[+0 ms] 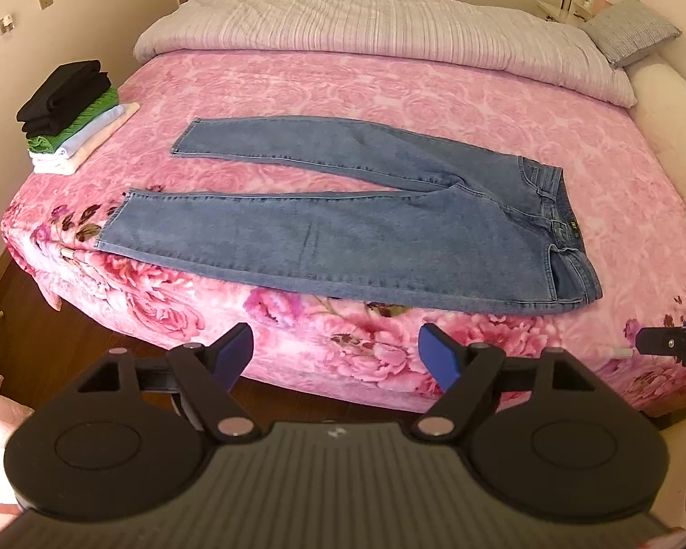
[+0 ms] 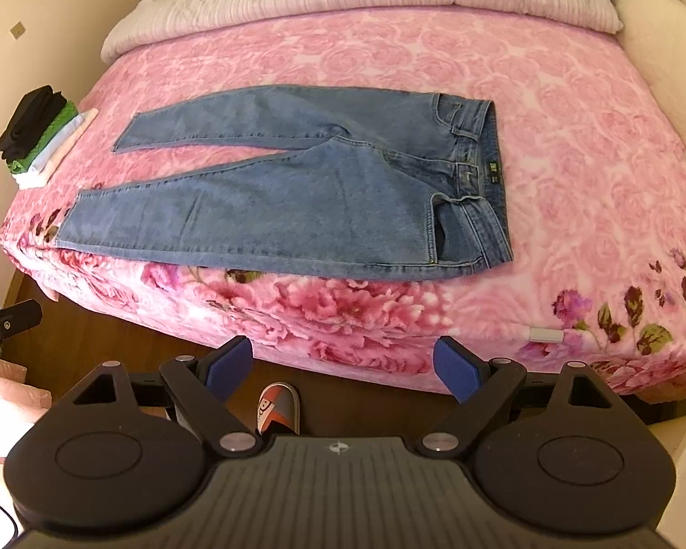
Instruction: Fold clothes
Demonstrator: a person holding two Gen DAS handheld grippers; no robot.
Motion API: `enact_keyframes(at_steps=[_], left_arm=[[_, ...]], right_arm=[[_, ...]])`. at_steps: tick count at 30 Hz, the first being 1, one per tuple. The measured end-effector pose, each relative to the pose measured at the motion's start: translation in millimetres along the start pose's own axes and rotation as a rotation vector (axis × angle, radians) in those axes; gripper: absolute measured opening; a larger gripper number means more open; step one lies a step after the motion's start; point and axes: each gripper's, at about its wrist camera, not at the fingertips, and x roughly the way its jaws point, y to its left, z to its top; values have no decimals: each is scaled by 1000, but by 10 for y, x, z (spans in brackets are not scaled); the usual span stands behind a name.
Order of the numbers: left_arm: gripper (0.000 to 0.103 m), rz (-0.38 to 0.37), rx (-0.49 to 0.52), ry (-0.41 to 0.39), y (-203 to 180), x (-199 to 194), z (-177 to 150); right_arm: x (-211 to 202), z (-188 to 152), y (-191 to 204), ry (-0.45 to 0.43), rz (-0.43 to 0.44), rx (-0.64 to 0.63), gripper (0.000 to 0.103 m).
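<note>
Blue jeans [image 1: 343, 233] flat, legs apart

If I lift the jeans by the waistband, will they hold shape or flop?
The jeans will likely flop: they lie limp and flat on the pink blanket, legs splayed. Denim looks thick, so probably heavyish; the legs should dangle. The fuzzy blanket may drag at them.

Both wrist views angled down from bedside, sharing jeans [image 1: 343, 228]
</note>
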Motion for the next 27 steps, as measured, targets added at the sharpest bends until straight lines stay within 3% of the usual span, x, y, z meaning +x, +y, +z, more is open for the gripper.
enact_keyframes(at_steps=[16,27], left_arm=[[78,9,-37,-26,110,-12,77],[80,-20,-41,-27,8,50,155]], right_arm=[[27,109,129,-9,-3,-21,89],[-30,183,-4,-33,-12,-20,89]])
